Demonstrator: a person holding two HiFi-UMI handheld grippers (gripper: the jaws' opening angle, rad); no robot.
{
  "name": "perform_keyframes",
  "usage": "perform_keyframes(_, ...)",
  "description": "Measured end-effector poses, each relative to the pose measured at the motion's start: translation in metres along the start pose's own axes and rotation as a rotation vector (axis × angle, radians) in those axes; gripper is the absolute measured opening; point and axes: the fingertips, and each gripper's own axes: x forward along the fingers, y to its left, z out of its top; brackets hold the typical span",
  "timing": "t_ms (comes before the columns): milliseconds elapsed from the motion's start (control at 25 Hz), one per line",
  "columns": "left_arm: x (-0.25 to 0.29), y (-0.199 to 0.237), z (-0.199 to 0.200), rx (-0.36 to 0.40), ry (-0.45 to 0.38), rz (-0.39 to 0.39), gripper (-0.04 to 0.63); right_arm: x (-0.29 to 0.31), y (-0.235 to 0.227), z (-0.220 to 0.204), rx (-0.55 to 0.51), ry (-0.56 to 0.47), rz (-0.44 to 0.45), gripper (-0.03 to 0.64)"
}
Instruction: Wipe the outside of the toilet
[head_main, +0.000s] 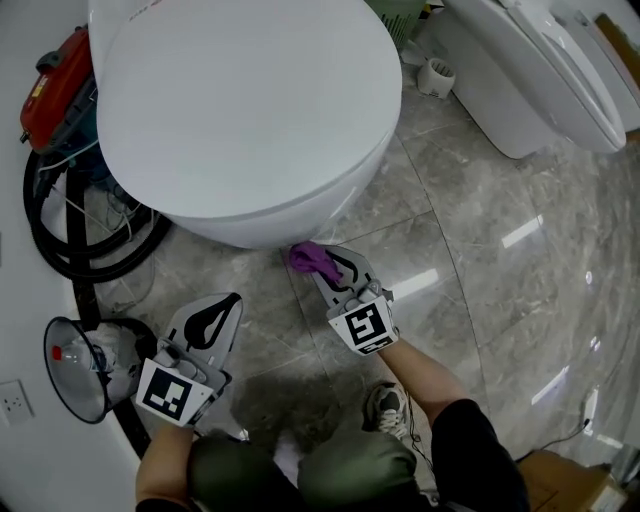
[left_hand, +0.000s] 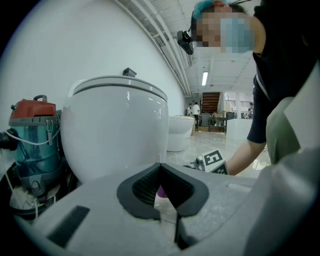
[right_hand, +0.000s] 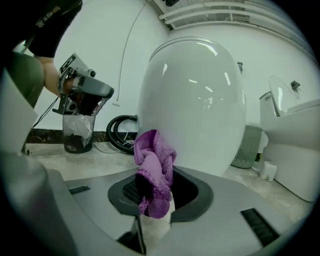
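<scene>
A white toilet (head_main: 240, 110) with its lid down fills the top of the head view; its rounded bowl (right_hand: 192, 100) stands close in front of the right gripper. My right gripper (head_main: 322, 262) is shut on a bunched purple cloth (head_main: 310, 259) (right_hand: 152, 170), held low at the bowl's front base, just at or short of the porcelain. My left gripper (head_main: 215, 312) hangs lower left, apart from the toilet (left_hand: 112, 130), jaws shut with nothing in them.
A black hose coil (head_main: 80, 240), a red and teal vacuum (head_main: 55, 95) and a bin with a bag (head_main: 85, 365) crowd the left wall. A second toilet (head_main: 540, 70) stands at the upper right. The person's shoe (head_main: 385, 405) is on the marble floor (head_main: 500, 260).
</scene>
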Motion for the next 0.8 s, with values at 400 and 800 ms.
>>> perform_keyframes(400,0.016,-0.015,-0.010,0.006,0.048,-0.051,0.009,-0.008,-0.091,-0.033,0.175,0.024,-0.203,0.097)
perform_keyframes(800,0.015,0.004,-0.020,0.002,0.052,-0.038,0.009,0.004,-0.137,-0.065,0.371,0.064,-0.390,0.095)
